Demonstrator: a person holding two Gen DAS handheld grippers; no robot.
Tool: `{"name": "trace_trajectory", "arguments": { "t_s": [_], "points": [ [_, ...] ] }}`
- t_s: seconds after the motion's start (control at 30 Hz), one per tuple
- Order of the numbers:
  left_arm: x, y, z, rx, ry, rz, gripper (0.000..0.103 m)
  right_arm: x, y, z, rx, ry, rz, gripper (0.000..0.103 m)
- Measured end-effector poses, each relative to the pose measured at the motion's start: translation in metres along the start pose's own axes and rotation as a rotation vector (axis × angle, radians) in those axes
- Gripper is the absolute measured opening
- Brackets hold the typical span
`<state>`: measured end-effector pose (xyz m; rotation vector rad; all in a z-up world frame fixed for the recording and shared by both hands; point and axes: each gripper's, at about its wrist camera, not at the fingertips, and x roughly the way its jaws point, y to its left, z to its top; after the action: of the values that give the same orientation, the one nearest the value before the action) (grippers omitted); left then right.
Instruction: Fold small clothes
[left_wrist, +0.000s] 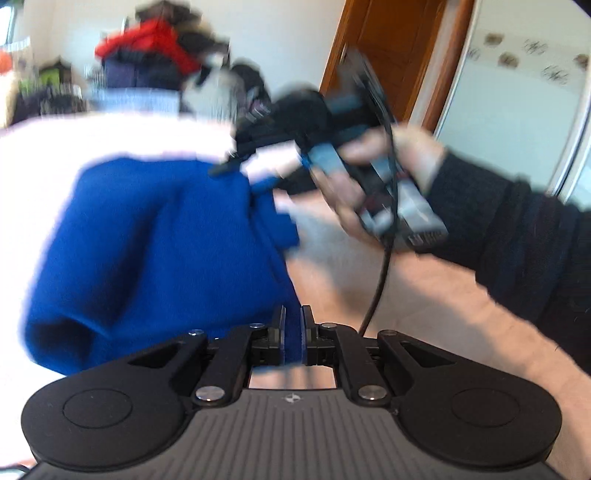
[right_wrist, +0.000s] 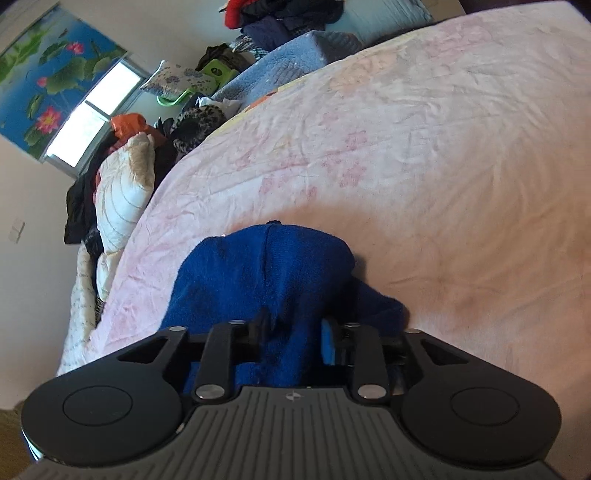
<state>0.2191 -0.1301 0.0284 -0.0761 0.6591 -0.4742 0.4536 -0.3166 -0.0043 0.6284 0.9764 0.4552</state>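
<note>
A small blue fleece garment (left_wrist: 155, 243) hangs bunched in the air above a pink floral bedspread (left_wrist: 424, 295). My left gripper (left_wrist: 293, 338) is shut on one edge of it. In the left wrist view the right gripper (left_wrist: 236, 162), held by a hand in a dark sleeve, grips the garment's far upper edge. In the right wrist view the blue garment (right_wrist: 266, 273) fills the space between the jaws of my right gripper (right_wrist: 295, 341), which is shut on a thick fold of it. The bedspread (right_wrist: 424, 155) lies below. The left wrist view is motion-blurred.
A heap of clothes and bedding (right_wrist: 155, 147) lines the bed's far side, with a pillow (right_wrist: 122, 195) and a blue blanket (right_wrist: 291, 55). A window (right_wrist: 92, 118) and a lotus picture (right_wrist: 48, 74) are on the wall. A wooden door (left_wrist: 388, 51) stands at the right.
</note>
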Motion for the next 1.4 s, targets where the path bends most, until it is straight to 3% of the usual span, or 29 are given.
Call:
{"name": "trace_trajectory", "arguments": {
  "t_s": [0.07, 0.13, 0.2, 0.27, 0.33, 0.5, 0.57, 0.63, 0.8, 1.03, 1.07, 1.1, 1.13, 1.3, 1.4],
  "points": [
    [-0.016, 0.019, 0.001, -0.065, -0.032, -0.002, 0.008, -0.023, -0.001, -0.011, 0.031, -0.046, 0.07, 0.043],
    [-0.028, 0.05, 0.0, -0.218, -0.035, -0.008, 0.014, -0.047, -0.005, -0.032, 0.083, -0.057, 0.168, 0.046],
    [-0.035, 0.081, -0.004, -0.403, -0.037, 0.033, 0.023, -0.065, -0.01, -0.061, 0.122, -0.038, 0.222, 0.047],
    [-0.038, 0.105, -0.008, -0.541, -0.037, 0.03, 0.027, -0.076, -0.011, -0.088, 0.127, -0.021, 0.208, 0.048],
    [-0.038, 0.127, -0.015, -0.699, -0.031, -0.023, 0.027, -0.083, -0.013, -0.11, 0.148, -0.003, 0.205, 0.048],
    [-0.033, 0.164, -0.033, -1.031, -0.029, -0.123, 0.034, -0.083, -0.02, -0.13, 0.222, 0.015, 0.186, 0.047],
    [-0.031, 0.17, -0.037, -1.095, -0.031, -0.13, 0.053, -0.08, -0.019, -0.133, 0.245, 0.029, 0.198, 0.047],
    [-0.029, 0.174, -0.041, -1.138, -0.027, -0.138, 0.059, -0.079, -0.013, -0.136, 0.226, 0.031, 0.181, 0.048],
    [-0.026, 0.18, -0.046, -1.212, -0.004, -0.168, 0.059, -0.072, -0.008, -0.136, 0.225, 0.057, 0.156, 0.048],
    [-0.009, 0.192, -0.042, -1.265, 0.039, -0.11, 0.058, -0.066, -0.012, -0.136, 0.223, 0.032, 0.125, 0.047],
    [-0.006, 0.191, -0.041, -1.256, 0.055, -0.093, 0.045, -0.064, -0.012, -0.137, 0.213, 0.027, 0.133, 0.024],
    [-0.005, 0.189, -0.039, -1.239, 0.068, -0.088, 0.032, -0.062, -0.011, -0.138, 0.201, 0.025, 0.128, 0.01],
    [-0.005, 0.188, -0.037, -1.218, 0.075, -0.105, 0.015, -0.064, -0.009, -0.138, 0.182, 0.013, 0.117, 0.01],
    [-0.023, 0.183, -0.024, -1.121, 0.054, -0.144, 0.013, -0.102, 0.011, -0.14, 0.059, -0.06, 0.143, 0.009],
    [-0.018, 0.185, -0.032, -1.084, 0.11, -0.098, 0.013, -0.107, -0.008, -0.15, 0.084, -0.03, 0.086, 0.009]
  ]
}}
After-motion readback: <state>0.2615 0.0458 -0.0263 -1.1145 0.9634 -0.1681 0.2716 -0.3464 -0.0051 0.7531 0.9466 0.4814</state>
